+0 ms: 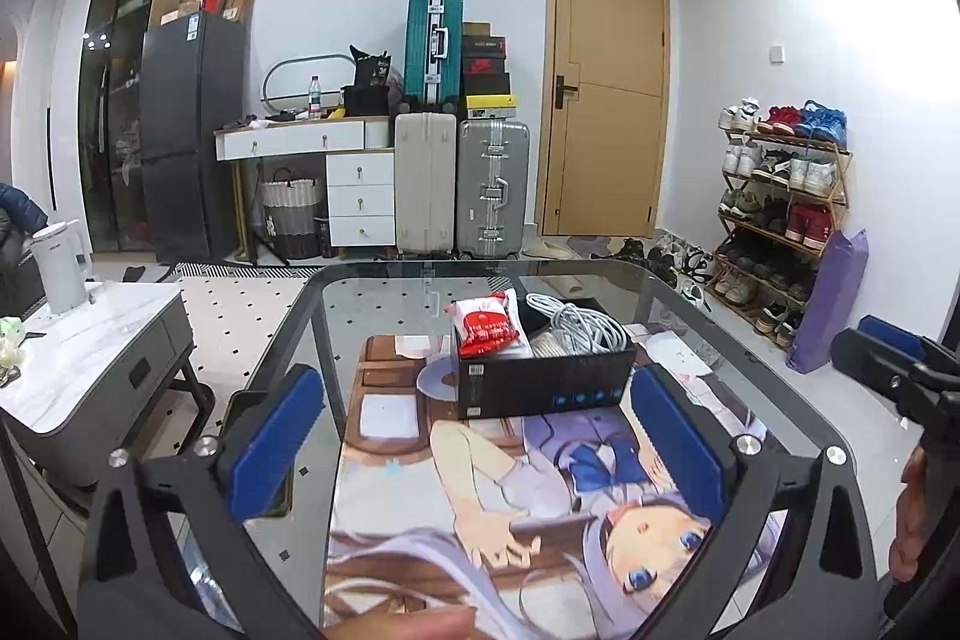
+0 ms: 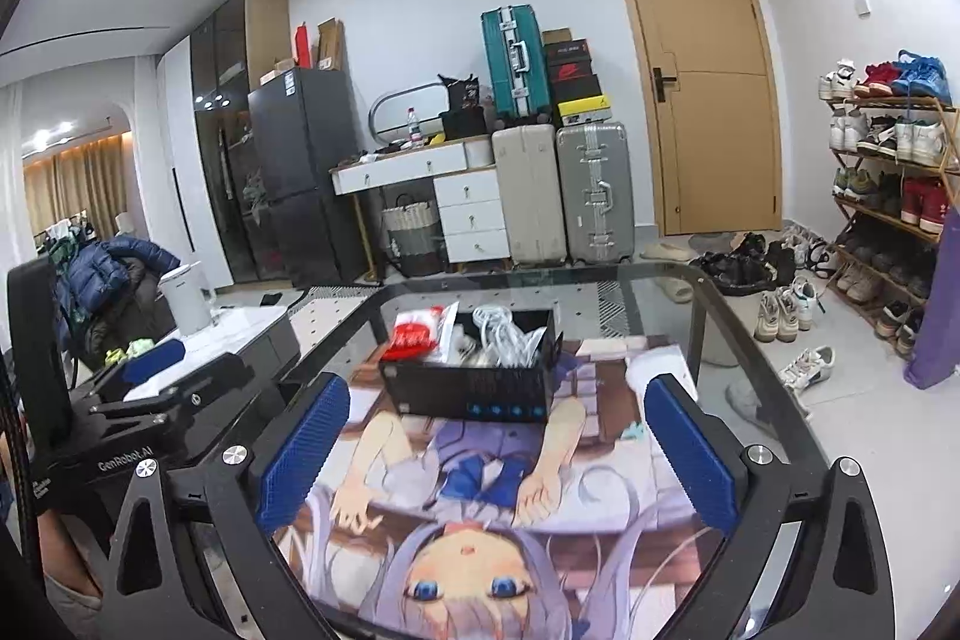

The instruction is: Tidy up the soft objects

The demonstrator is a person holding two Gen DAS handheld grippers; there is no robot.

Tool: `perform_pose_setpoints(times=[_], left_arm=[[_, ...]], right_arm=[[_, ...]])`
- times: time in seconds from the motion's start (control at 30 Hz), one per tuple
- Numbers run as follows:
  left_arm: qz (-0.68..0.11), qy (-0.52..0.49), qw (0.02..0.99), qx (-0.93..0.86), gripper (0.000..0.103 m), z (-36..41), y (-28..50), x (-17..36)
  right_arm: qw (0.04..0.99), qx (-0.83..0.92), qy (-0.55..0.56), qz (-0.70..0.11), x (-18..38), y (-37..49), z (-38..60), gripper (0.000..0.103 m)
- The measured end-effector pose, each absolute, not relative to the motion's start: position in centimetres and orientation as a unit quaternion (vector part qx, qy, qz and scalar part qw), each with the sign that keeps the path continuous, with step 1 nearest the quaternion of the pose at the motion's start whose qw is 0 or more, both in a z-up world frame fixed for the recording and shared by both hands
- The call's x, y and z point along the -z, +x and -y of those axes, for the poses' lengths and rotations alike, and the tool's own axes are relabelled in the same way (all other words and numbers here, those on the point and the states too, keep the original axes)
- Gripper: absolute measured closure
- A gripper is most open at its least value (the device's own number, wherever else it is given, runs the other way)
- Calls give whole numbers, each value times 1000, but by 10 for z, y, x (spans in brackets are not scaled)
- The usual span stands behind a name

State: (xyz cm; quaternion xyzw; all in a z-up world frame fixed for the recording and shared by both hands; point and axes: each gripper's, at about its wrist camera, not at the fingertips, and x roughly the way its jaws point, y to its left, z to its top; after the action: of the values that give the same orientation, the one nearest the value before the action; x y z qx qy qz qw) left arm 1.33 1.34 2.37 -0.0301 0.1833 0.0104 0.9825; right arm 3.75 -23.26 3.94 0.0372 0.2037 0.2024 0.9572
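Both of my grippers are off the stuff right now. My left gripper (image 1: 474, 436) has its jaws spread wide with nothing between the blue pads (image 1: 273, 439), just the printed mat (image 1: 420, 508) showing through the gap. Same deal on the right gripper (image 2: 498, 445): jaws wide apart, nothing gripped, hovering over the mat. In the right wrist view I can see the left gripper off to the side, over the left edge of the desk (image 2: 738, 340).

The black box (image 1: 543, 385) sits on the mat toward the far edge of the glass desk, roughly in the middle between its left and right edges. The soft things are inside it. A red and white packet (image 1: 485, 325) sticks up out of the left end of the box, leaning a bit on the rim. Next to it, filling the right part, is a coiled bundle of light grey cable (image 1: 579, 322). Between them there's something pale I can't really make out.

From the right wrist view the box (image 2: 474, 385) looks the same, packet (image 2: 417, 334) at the left end, cable (image 2: 504, 334) beside it. Both grippers are well short of the box, on the near side of the desk.
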Motion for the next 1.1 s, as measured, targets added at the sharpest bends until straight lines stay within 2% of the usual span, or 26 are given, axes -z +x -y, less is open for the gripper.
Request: perform_pose_setpoints(times=[0.17, 0.37, 1.1], left_arm=[[-184, -41, 982, -7, 0, -15, -11, -15], [-147, -17, 989, -25, 0, -15, -32, -13], [-144, -39, 989, -20, 0, -16, -29, -16]], right_arm=[[959, -199, 24, -203, -29, 27, 230, 2], [960, -211, 19, -185, -31, 24, 227, 1], [961, -208, 22, -180, -33, 24, 229, 1]])
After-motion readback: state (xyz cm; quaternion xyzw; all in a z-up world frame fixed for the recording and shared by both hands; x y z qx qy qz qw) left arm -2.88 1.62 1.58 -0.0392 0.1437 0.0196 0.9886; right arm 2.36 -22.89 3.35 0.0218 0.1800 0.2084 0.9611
